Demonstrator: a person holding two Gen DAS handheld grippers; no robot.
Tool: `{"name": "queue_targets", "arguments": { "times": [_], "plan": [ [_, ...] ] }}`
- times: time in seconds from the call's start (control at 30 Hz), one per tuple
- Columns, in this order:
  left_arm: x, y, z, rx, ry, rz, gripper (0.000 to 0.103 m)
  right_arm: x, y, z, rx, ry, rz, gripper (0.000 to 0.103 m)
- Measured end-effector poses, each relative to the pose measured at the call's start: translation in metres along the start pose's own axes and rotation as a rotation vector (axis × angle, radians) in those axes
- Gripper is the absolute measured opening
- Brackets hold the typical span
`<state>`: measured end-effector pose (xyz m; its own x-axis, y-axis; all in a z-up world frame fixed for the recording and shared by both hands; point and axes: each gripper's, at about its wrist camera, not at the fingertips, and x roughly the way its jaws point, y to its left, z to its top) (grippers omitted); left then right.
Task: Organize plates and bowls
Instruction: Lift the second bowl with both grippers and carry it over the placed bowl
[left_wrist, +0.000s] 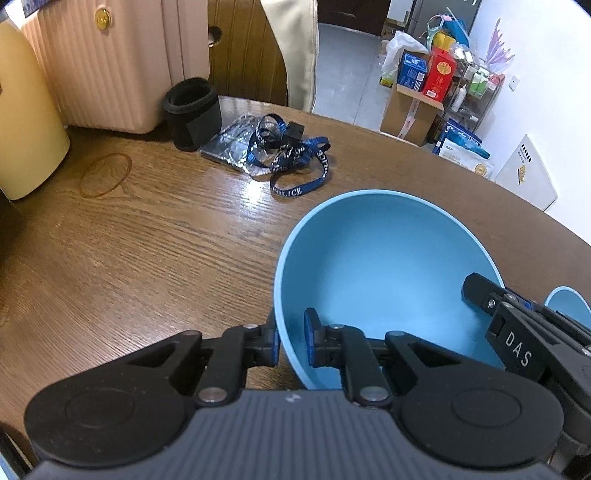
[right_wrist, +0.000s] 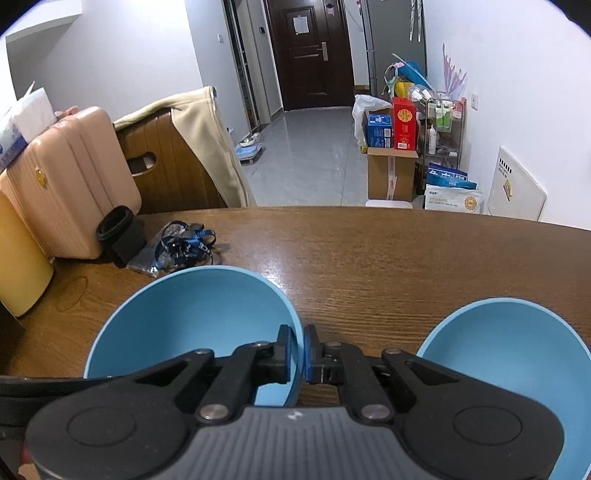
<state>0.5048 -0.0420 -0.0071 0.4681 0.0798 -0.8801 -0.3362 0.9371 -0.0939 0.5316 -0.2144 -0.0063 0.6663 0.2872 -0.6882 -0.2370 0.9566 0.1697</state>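
I read left gripper (left_wrist: 291, 341) clenched on near-left rim of large blue bowl (left_wrist: 388, 266) | right gripper (right_wrist: 297, 354) clenched on its right rim (one pad inside, one outside) | bowl on wooden table (left_wrist: 147, 240) | second blue bowl (right_wrist: 509, 354) just beside, right | lanyard (left_wrist: 295, 155) well beyond

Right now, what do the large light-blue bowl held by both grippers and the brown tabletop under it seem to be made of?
Large light-blue bowl: probably matte plastic or melamine; even colour, thin rim, no sharp highlights. Ceramic cannot be ruled out.
Brown tabletop: wood or wood-look veneer with a semi-gloss coat; visible grain lines and a bright window reflection.
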Motion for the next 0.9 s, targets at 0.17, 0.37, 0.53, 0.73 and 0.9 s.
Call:
{"name": "queue_targets", "arguments": {
  "times": [0.17,0.37,0.53,0.73,0.9],
  "plan": [
    [-0.014,0.0,0.0,0.012,-0.023,-0.002,0.014,-0.01,0.0,0.002,0.002,-0.025,0.011,0.007],
    [-0.032,-0.003,-0.002,0.029,-0.049,0.004,0.014,-0.025,0.0,0.003,0.006,-0.06,0.017,0.007],
    [-0.045,-0.004,-0.006,0.03,-0.059,-0.001,0.014,-0.04,0.0,0.001,0.02,-0.084,0.017,0.007],
    [-0.063,-0.005,-0.016,0.031,-0.064,-0.018,0.014,-0.061,-0.001,-0.006,0.029,-0.096,0.006,0.007],
    [-0.085,-0.008,-0.03,0.04,-0.075,-0.045,0.014,-0.089,-0.002,-0.014,0.027,-0.115,-0.021,0.007]
  ]
}}
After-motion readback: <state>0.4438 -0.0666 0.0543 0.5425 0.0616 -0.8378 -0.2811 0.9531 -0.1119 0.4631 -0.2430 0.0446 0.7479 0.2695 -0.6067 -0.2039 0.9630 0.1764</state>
